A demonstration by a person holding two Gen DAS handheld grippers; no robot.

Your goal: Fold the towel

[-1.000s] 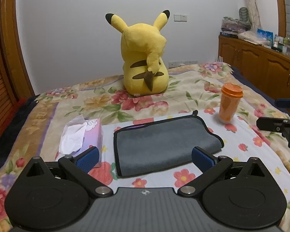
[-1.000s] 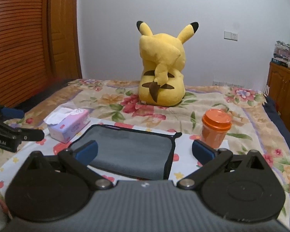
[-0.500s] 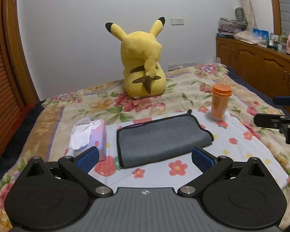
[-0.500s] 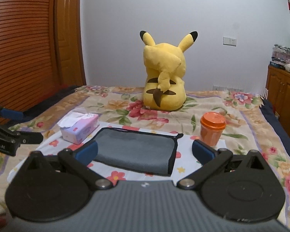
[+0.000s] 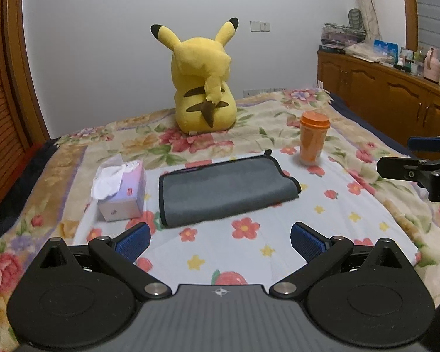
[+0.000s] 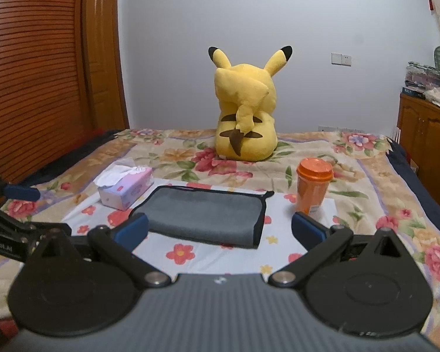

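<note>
A grey towel with black trim lies folded flat on a light flowered cloth on the bed; it also shows in the right wrist view. My left gripper is open and empty, held back from the towel's near edge. My right gripper is open and empty, just short of the towel's near edge. The right gripper shows at the right edge of the left wrist view. The left gripper shows at the left edge of the right wrist view.
A tissue box stands left of the towel. An orange lidded cup stands to its right. A yellow plush toy sits behind. A wooden sideboard runs along the right; a slatted wooden door is at left.
Both grippers have drawn back and away from the towel, so it looks smaller and farther. The towel has not moved. Both stay open.
</note>
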